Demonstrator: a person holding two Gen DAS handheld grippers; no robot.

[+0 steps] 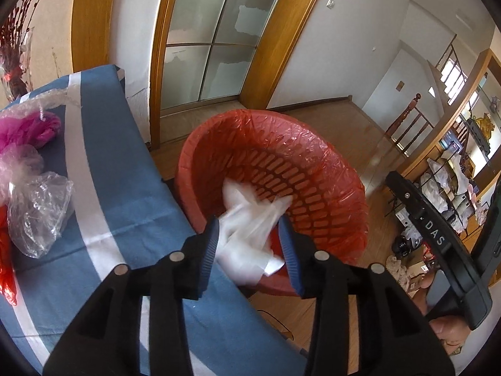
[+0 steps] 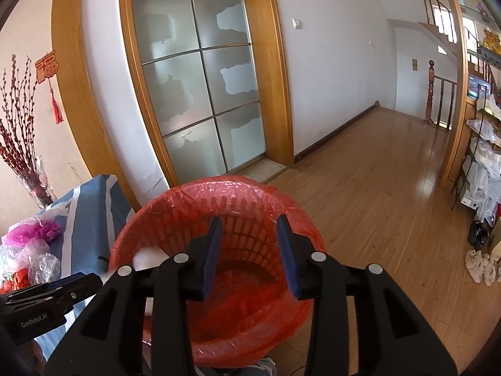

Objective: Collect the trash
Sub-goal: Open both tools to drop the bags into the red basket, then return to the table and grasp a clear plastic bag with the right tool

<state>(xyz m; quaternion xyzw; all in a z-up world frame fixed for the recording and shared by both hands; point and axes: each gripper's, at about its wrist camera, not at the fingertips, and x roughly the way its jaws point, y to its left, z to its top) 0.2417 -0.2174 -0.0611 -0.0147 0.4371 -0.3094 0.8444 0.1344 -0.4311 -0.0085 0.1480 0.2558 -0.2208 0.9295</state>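
Trash: white crumpled plastic bag (image 1: 250, 228), blurred, lies between the blue ribbed pads of the left claw (image 1: 250, 235), over the mouth of the bin; whether the pads grip it cannot be told.
Bin: round red slotted plastic basket (image 1: 281, 169), lined with a crinkled red film bag, stands on the floor just beside the desk.
Right claw (image 2: 250, 250): parted wide, holding nothing, hanging over the bin's opening.
Writing: "DAS" in pale letters on the right device's black body (image 1: 435, 235); "GenRobot.AI" on the left device's body (image 2: 34, 322); a red paper character ornament with tassel (image 2: 48, 72) hangs on the wall.
Desk: blue cloth with white stripes (image 1: 125, 188) carries clear crumpled film (image 1: 40, 213) and a pink bag (image 1: 28, 128).
Room: glossy wood plank floor (image 2: 375, 188), frosted glass door in a wood frame (image 2: 200, 78), white walls.
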